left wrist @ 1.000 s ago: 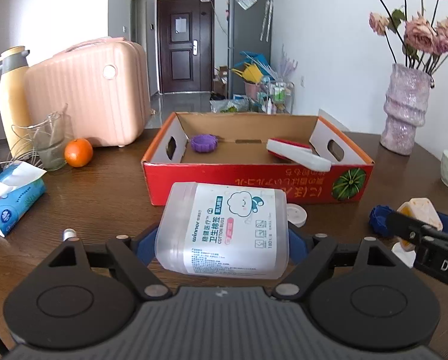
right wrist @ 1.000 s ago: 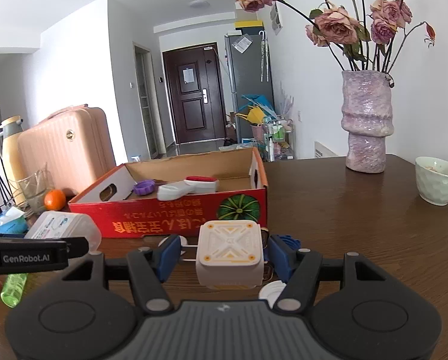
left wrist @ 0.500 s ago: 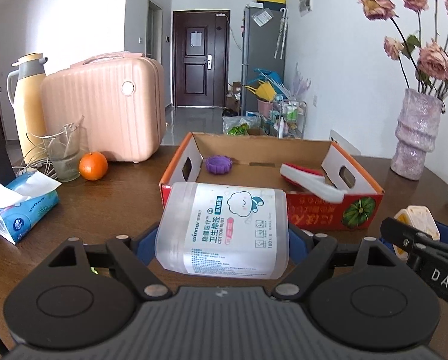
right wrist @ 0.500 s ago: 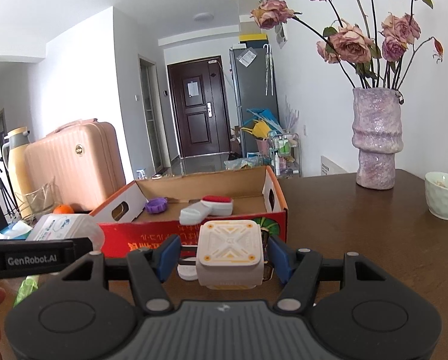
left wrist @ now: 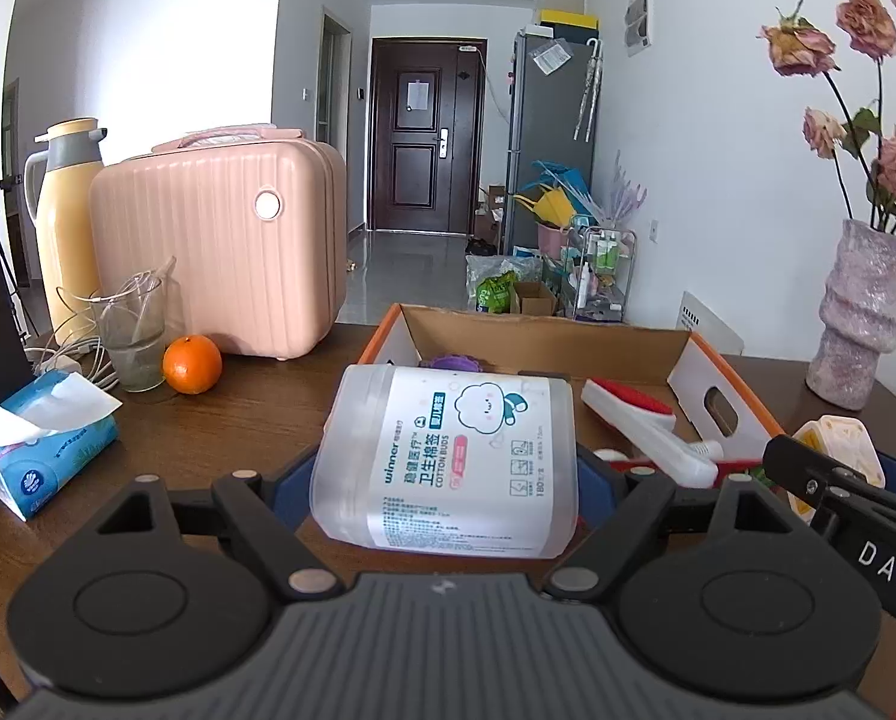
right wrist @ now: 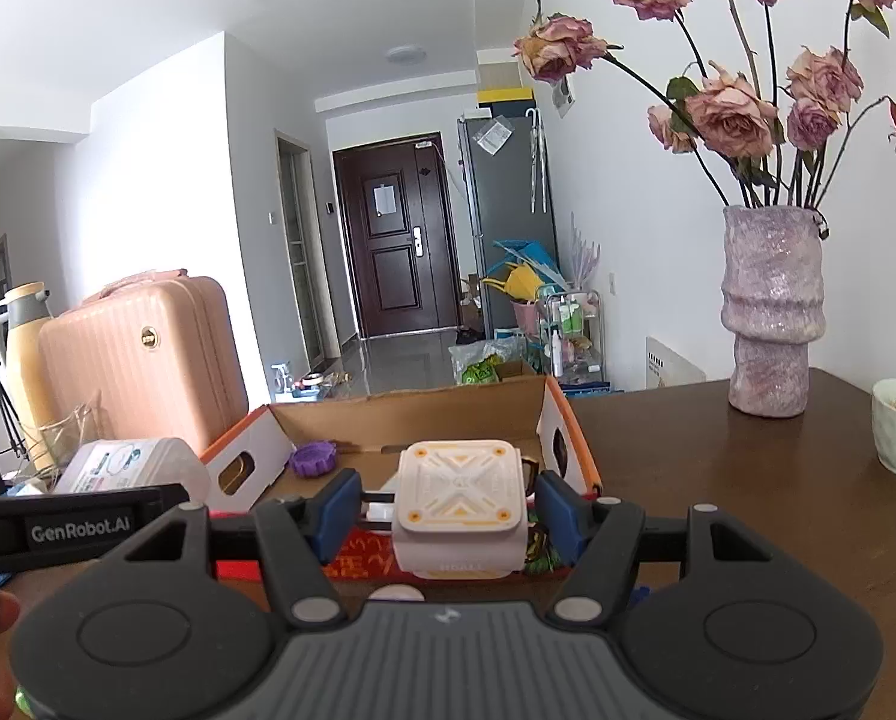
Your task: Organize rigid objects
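Both loads carried near the red-and-orange cardboard tray [left wrist: 697,354] (two items already inside).
Left gripper [left wrist: 444,480] clamps a clear plastic cotton-bud box [left wrist: 448,462]; right gripper [right wrist: 441,507] clamps a white square plastic block [right wrist: 458,498]. Risk, as I judge it: box snags tray wall; grippers collide.

A lived-in home: a dark wooden table [left wrist: 249,414] stands by a hallway with a front door [left wrist: 426,135] and fridge [left wrist: 547,138]. On the table sit a pink suitcase [left wrist: 219,246], thermos [left wrist: 66,216], orange [left wrist: 191,363], tissues [left wrist: 39,450] and a vase [right wrist: 772,312] of dried roses.
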Demonstrator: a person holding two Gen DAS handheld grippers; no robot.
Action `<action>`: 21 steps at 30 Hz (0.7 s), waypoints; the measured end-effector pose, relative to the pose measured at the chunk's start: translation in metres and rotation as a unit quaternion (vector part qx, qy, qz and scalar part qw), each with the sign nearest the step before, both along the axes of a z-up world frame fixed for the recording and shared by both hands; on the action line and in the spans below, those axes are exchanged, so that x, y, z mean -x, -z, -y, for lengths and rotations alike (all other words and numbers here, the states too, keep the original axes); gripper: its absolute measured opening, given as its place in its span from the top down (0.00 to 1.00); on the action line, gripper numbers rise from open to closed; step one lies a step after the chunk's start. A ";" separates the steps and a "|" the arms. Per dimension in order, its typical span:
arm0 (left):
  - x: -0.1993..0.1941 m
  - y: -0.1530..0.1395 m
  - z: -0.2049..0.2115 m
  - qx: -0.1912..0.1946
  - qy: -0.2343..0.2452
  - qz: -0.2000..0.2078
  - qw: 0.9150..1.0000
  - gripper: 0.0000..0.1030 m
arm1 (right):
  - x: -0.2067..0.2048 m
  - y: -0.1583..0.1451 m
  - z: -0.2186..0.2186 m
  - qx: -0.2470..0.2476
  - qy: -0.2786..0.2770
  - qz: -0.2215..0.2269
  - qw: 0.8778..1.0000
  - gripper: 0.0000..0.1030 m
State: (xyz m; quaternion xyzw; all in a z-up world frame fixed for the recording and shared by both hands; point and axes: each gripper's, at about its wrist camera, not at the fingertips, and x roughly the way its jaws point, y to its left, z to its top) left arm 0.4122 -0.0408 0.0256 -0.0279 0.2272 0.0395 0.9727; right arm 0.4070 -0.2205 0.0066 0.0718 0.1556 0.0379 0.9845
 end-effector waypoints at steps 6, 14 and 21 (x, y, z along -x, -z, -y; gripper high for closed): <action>-0.014 -0.003 0.002 -0.001 -0.003 0.006 1.000 0.18 | -0.013 -0.003 0.001 0.001 0.000 0.001 1.000 0.39; -0.033 -0.006 0.008 0.000 -0.006 0.012 1.000 0.18 | -0.035 -0.007 0.001 -0.004 -0.001 0.002 1.000 0.39; -0.054 -0.007 0.007 0.004 -0.015 0.013 1.000 0.18 | -0.058 -0.007 0.000 -0.006 0.006 -0.002 1.000 0.39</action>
